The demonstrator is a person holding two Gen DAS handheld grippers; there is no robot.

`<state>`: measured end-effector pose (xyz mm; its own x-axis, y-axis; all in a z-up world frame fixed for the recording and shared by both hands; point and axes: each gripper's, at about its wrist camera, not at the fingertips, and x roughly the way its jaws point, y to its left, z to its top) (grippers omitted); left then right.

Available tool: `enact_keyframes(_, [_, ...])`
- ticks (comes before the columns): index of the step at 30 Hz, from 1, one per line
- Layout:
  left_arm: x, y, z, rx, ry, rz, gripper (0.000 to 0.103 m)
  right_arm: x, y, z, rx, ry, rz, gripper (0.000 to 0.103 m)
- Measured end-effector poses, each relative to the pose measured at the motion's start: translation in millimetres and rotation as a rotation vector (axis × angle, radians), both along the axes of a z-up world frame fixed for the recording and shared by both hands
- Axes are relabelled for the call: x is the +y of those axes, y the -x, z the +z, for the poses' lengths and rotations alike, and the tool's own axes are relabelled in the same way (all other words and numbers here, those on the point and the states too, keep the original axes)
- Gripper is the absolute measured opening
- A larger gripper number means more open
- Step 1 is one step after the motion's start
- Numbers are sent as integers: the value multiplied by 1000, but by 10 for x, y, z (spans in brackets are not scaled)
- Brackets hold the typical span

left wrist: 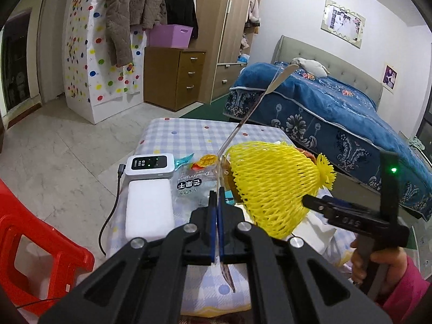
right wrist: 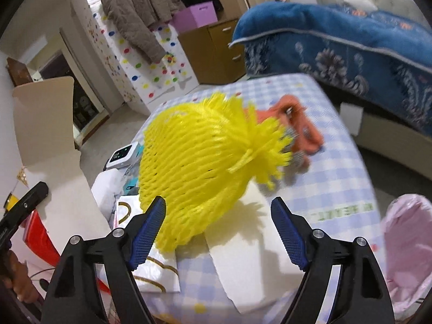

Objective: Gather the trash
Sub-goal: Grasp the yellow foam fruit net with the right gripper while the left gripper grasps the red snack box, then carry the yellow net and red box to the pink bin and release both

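A yellow foam fruit net [left wrist: 270, 186] rests on the litter on the checked table [left wrist: 189, 132]. In the right wrist view the net [right wrist: 205, 156] lies just ahead of my right gripper [right wrist: 218, 202], which is open; the net's lower edge overlaps the left finger [right wrist: 148, 229], and the pads do not press on it. My left gripper [left wrist: 217, 191] is shut on a thin flat wrapper [left wrist: 253, 108], seen edge-on and sticking up and to the right. An orange wrapper [right wrist: 299, 124] lies behind the net.
A clear snack bag [left wrist: 194, 183], a white device [left wrist: 149, 163] with a cable and a white block [left wrist: 149, 208] sit on the table's left. White card [right wrist: 256, 243] lies under the net. A pink bag [right wrist: 410, 243] hangs at right. Red stool [left wrist: 40, 243] left, bed [left wrist: 337, 113] behind.
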<state>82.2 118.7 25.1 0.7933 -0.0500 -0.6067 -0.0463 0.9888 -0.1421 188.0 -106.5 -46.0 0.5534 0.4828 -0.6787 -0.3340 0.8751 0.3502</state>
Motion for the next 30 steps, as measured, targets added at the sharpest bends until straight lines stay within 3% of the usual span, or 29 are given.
enact_keyframes(7, [43,-48,-76,18,7,9,0,130,-239,-71,32,-103,20,76])
enact_keyframes(13, [72,-28,-26,8,4,18,0,247,-185,137,-21,-112,53,27])
enact_keyframes(16, [101,23,108,-21,-8,25,0,280,-37,404,-108,-80,92,20])
enact_keyframes(20, [60,176,431,-101,-29,18,0,222,250,889,-242,-48,119,19])
enact_keyframes(24, [-131,330,631,-155,-27,-25,0,-25,623,1247,-332,11,65,20])
enact_keyframes(30, [-699,357,576,-135,15,-157,0,-634,1125,1203,-345,126,-48,21])
